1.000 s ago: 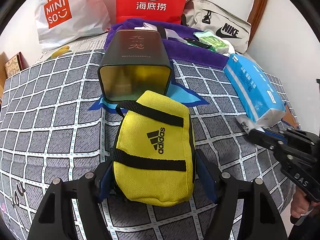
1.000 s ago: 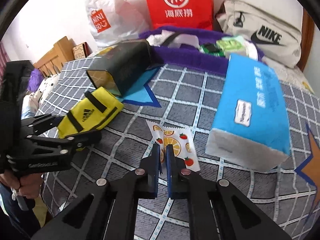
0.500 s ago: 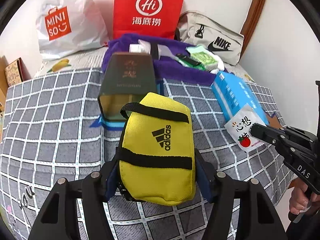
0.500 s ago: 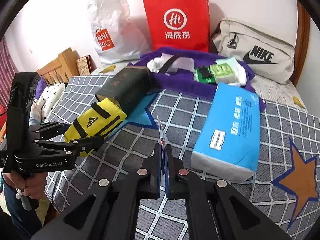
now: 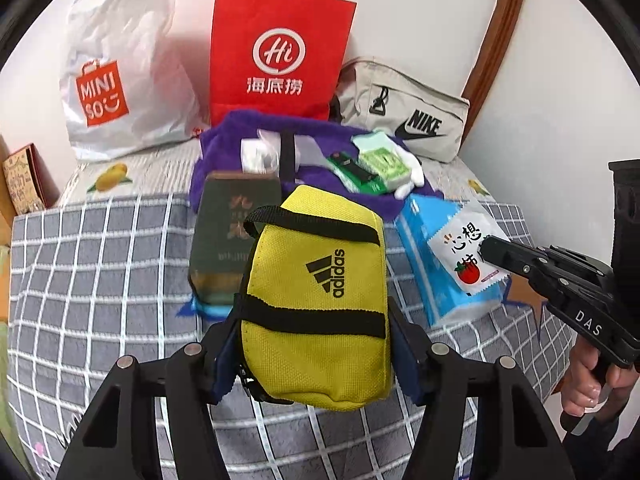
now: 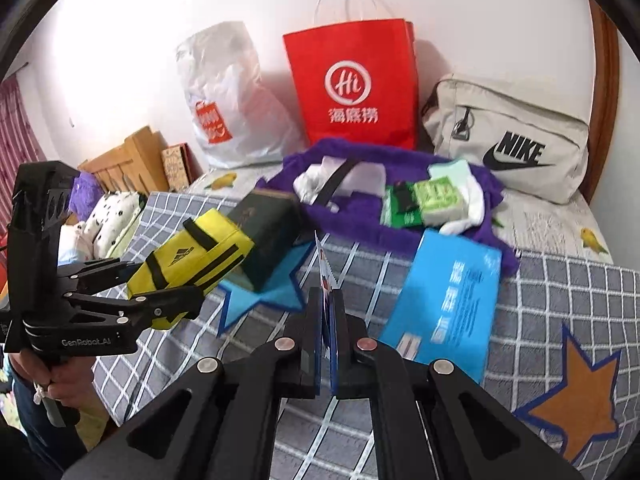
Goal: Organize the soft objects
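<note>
Grey checked bedspread (image 5: 100, 264) is covered in stuff, with the purple towel (image 6: 352, 220) at the back. Left gripper (image 5: 316, 356) has the yellow Adidas pouch (image 5: 320, 300) squeezed between its jaws, up off the bed. Right gripper (image 6: 329, 316) is clamped tight on a thin snack sachet (image 5: 466, 256), also in the air.

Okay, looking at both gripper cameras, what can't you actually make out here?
- Dark tin: left wrist view, its right part hidden behind the yellow pouch; lettering blurred.
- Snack packet: right wrist view, seen edge-on, print unreadable.
- Blue tissue pack: left wrist view, partly covered by the packet.
- Bags' contents: not visible.
</note>
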The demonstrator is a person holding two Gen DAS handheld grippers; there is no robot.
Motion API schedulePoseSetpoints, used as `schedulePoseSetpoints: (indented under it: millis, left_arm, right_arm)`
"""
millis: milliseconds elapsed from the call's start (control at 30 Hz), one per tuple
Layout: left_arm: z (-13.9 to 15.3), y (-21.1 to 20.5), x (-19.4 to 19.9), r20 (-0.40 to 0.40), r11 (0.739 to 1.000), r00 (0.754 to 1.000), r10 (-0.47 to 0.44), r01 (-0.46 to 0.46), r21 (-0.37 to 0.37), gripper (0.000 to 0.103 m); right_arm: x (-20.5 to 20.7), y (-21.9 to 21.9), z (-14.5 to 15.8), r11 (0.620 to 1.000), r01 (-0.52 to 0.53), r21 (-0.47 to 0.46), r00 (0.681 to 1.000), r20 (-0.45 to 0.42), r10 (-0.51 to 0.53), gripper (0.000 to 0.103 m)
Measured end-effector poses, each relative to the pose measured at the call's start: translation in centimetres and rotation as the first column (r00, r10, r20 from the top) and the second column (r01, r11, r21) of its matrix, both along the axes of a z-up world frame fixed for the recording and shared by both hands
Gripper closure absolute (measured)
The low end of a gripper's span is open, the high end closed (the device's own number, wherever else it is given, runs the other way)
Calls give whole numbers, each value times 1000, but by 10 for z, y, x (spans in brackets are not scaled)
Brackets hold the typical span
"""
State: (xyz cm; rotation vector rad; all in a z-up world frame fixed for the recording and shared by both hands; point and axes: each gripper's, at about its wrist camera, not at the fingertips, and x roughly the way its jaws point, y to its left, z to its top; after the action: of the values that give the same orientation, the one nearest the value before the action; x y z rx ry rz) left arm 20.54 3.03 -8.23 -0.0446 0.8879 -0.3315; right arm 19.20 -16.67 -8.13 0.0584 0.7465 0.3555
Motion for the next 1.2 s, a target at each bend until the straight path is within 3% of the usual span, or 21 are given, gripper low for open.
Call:
schedulePoseSetpoints:
  millis: [433, 667, 867, 1033, 1200]
  left_arm:
    - [20, -11, 90, 26, 996, 998, 49, -51, 75, 42]
    - [8, -20, 143, 2, 991, 996, 88, -88, 99, 42]
    - [-4, -36, 177, -19, 991, 998, 68, -65, 116, 42]
    - [-12, -47, 207, -43, 993, 996, 78, -73, 97, 42]
    - [-28, -62, 233, -76, 990, 995, 71, -61, 127, 42]
  right_arm:
    - [79, -15, 21, 999, 13, 42, 1000, 28, -14, 100]
    - [134, -26, 12, 996, 44, 73, 999, -4, -44, 100]
    - [172, -28, 0, 995, 57, 80, 998, -44, -54, 100]
    - [196, -26, -10, 994, 43, 99, 996, -86, -35, 100]
    - [215, -28, -22, 994, 47, 103, 992, -125, -34, 100]
